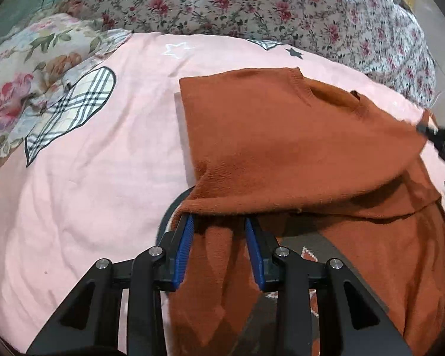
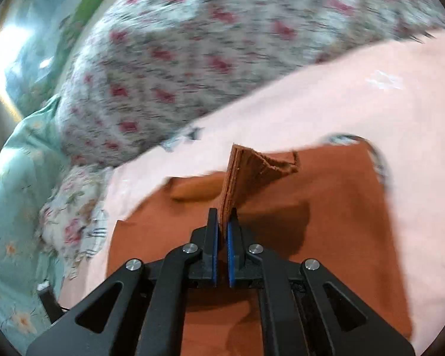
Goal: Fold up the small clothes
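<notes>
A rust-orange knit sweater (image 1: 296,148) lies on a pink sheet (image 1: 89,163). In the left wrist view my left gripper (image 1: 219,222) has its blue pads apart, with sweater fabric draped over the fingertips and hanging between them. In the right wrist view my right gripper (image 2: 224,219) is shut on a folded edge of the sweater (image 2: 252,172), which stands up from the jaws above the flat part (image 2: 326,207). The right gripper also shows as a dark shape in the left wrist view (image 1: 430,132) at the sweater's right corner.
A floral quilt (image 1: 252,3) is bunched along the far side of the sheet. A flowered pillow (image 1: 20,83) lies at the left. The sheet has a plaid heart print (image 1: 74,109). Teal bedding (image 2: 12,192) lies at the left in the right wrist view.
</notes>
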Available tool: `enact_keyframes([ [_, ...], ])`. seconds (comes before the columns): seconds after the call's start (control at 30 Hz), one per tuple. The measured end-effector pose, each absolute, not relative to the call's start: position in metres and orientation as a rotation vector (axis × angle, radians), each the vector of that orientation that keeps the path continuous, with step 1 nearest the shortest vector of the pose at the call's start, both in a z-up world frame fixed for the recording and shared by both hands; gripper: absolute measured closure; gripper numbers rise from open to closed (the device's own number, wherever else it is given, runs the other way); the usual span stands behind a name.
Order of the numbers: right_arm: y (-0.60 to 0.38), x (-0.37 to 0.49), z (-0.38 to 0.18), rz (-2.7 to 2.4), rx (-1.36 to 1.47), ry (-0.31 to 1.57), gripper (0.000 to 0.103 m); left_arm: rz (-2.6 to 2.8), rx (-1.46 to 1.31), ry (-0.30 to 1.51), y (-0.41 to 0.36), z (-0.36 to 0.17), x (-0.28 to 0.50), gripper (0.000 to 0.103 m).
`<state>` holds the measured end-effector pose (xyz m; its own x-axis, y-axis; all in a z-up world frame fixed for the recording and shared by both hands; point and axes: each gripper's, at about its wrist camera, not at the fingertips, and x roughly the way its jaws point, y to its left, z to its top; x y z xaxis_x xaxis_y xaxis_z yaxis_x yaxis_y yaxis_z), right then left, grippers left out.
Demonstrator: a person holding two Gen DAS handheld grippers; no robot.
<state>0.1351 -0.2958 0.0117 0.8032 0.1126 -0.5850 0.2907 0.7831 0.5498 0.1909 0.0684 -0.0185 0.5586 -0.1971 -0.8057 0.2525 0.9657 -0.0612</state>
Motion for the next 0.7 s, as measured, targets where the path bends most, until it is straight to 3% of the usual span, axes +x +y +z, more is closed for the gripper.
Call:
enact_keyframes([
  [0.23, -0.296, 0.109, -0.032, -0.123, 0.765, 0.719, 0.095, -0.208, 0.021, 0.956, 0.077, -0.023, 0.197, 0.074],
  [0.33, -0.299, 0.111, -0.038, -0.139, 0.805, 0.721, 0.077, -0.188, 0.034, 0.946, 0.08, -0.024, 0.19, 0.079],
  [0.47, -0.292, 0.114, -0.031, -0.119, 0.789, 0.719, 0.08, -0.168, -0.066, 0.964, 0.098, -0.027, 0.194, 0.092],
  [0.6, -0.278, 0.102, -0.007, -0.122, 0.684, 0.651, 0.082, -0.154, -0.162, 0.979, 0.109, -0.03, 0.201, 0.095],
  [0.7, -0.288, 0.1, -0.023, -0.181, 0.701, 0.713, 0.082, -0.148, -0.181, 0.975, 0.11, -0.03, 0.2, 0.095],
])
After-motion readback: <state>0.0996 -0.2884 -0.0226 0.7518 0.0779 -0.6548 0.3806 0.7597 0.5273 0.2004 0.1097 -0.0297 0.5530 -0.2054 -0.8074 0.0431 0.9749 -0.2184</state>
